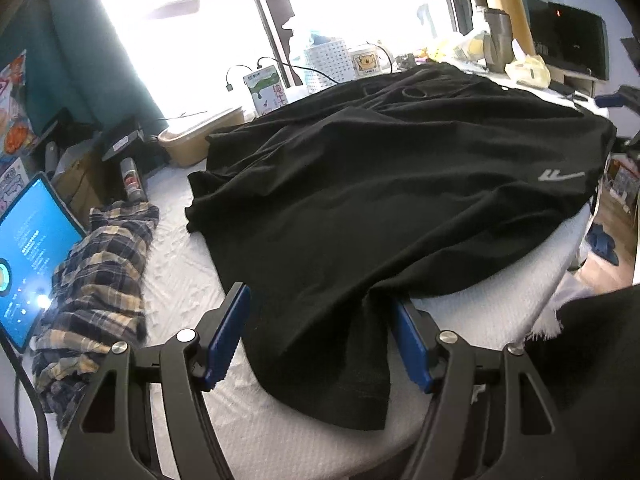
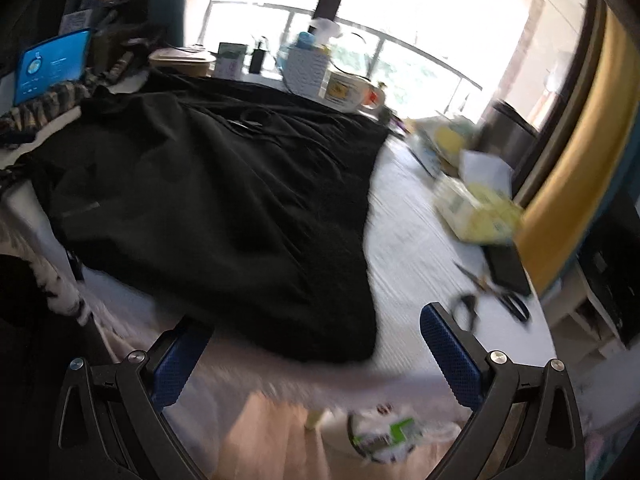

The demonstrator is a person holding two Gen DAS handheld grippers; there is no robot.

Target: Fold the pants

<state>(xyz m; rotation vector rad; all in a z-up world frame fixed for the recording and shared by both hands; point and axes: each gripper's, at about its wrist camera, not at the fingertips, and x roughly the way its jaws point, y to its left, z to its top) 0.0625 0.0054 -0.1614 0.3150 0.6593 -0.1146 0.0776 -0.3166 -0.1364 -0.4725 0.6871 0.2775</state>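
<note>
**Black pants spread on the desk, both grippers at the near edge**

We see the pants (image 1: 380, 184) lying flat on the white desk (image 1: 188, 272). Our left gripper (image 1: 320, 340) has its fingers (image 1: 226, 336) apart on both sides of a pant hem, not pressing it. Our right gripper (image 2: 316, 360) is released wide, with nothing between its fingers, near the pants' other corner. A plaid cloth (image 1: 100, 292) lies beside a tablet (image 1: 32, 256).

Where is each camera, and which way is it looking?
Left wrist view: sits on the left claw, looking down across the black pants toward the window; its blue fingers straddle a pant leg.
Right wrist view: sits on the right claw, open at the table edge, facing the pants and scissors.
Both show the pants, tablet and mug.
</note>
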